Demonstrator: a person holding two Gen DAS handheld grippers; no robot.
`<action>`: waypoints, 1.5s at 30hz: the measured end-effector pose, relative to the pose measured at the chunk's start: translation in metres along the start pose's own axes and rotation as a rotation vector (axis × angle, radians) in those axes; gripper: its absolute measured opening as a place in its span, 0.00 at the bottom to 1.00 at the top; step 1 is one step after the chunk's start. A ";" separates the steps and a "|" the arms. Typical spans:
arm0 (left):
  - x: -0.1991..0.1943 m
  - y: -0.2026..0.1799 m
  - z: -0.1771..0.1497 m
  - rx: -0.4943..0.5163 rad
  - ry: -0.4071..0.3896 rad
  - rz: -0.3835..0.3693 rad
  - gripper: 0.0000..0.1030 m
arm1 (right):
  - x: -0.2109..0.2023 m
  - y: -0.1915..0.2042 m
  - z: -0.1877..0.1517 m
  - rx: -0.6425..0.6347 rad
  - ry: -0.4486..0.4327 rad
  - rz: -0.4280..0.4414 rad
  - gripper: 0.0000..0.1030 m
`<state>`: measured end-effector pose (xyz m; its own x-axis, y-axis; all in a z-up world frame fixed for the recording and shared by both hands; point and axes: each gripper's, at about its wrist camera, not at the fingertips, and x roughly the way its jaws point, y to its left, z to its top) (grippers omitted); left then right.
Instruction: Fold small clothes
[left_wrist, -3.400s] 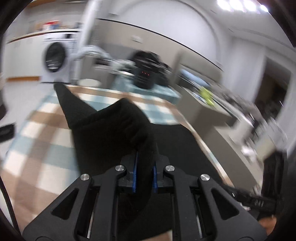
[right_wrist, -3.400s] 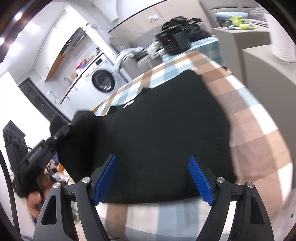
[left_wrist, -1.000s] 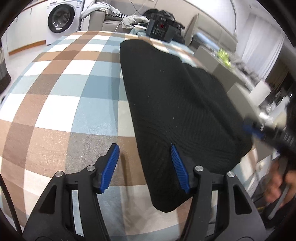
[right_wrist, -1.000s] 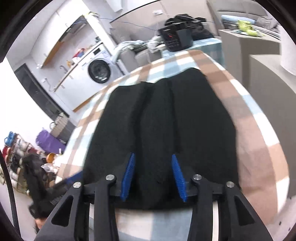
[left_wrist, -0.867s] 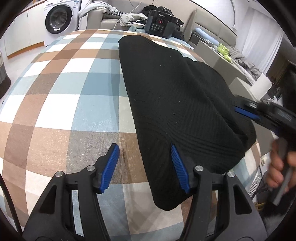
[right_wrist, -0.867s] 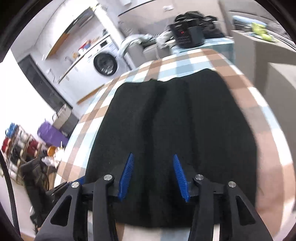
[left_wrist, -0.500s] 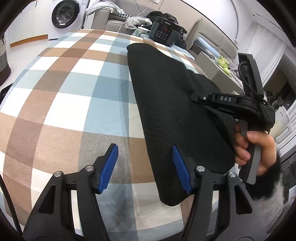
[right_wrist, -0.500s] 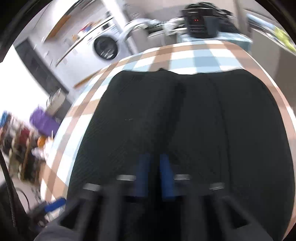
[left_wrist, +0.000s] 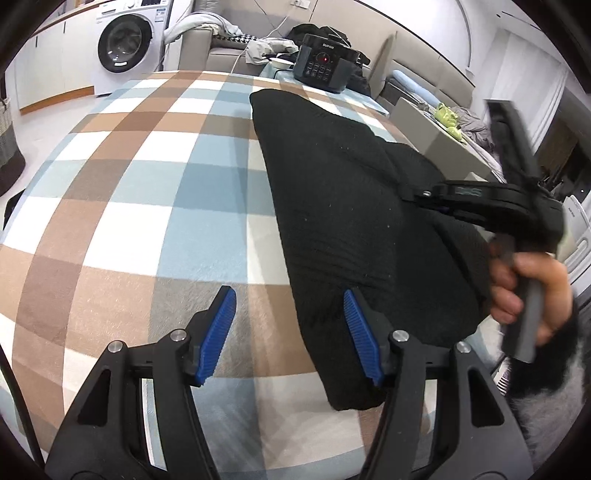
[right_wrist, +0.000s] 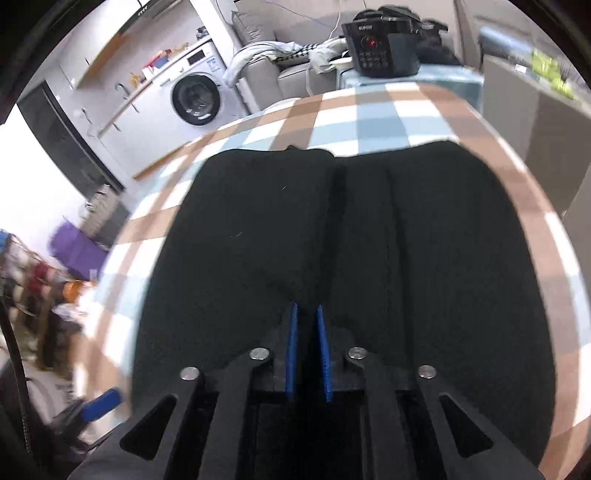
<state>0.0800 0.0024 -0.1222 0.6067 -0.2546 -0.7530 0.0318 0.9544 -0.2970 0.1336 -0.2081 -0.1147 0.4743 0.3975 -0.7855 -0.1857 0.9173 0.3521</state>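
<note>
A black knit garment (left_wrist: 343, 206) lies folded lengthwise on a checked tablecloth (left_wrist: 155, 192). My left gripper (left_wrist: 288, 332) is open, low over the table at the garment's near left edge; its right finger touches the cloth. In the right wrist view the garment (right_wrist: 424, 240) fills the middle, with a lengthwise fold seam. My right gripper (right_wrist: 306, 332) is shut on the garment's near edge, and its body (left_wrist: 480, 199) also shows in the left wrist view, held by a hand over the garment's right side.
A black appliance (left_wrist: 325, 70) stands at the table's far end. A washing machine (left_wrist: 125, 48) and a sofa with clothes (left_wrist: 221, 40) are behind. The table's right edge (right_wrist: 528, 206) drops to grey cabinets.
My right gripper has closed from open onto the garment's near edge and moved in over it. My left gripper has stayed open at the left edge.
</note>
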 end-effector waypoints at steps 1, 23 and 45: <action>0.000 0.002 -0.001 -0.007 0.000 0.002 0.56 | -0.006 -0.001 -0.009 0.009 0.002 0.030 0.28; -0.025 -0.021 -0.011 0.052 -0.015 -0.030 0.57 | -0.050 -0.003 -0.099 0.028 -0.013 0.088 0.07; -0.011 -0.015 -0.033 0.071 0.066 -0.036 0.58 | -0.055 -0.003 -0.116 -0.091 0.003 0.066 0.04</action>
<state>0.0468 -0.0146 -0.1293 0.5502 -0.2964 -0.7807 0.1103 0.9525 -0.2839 0.0081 -0.2307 -0.1318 0.4555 0.4575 -0.7637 -0.2942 0.8870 0.3558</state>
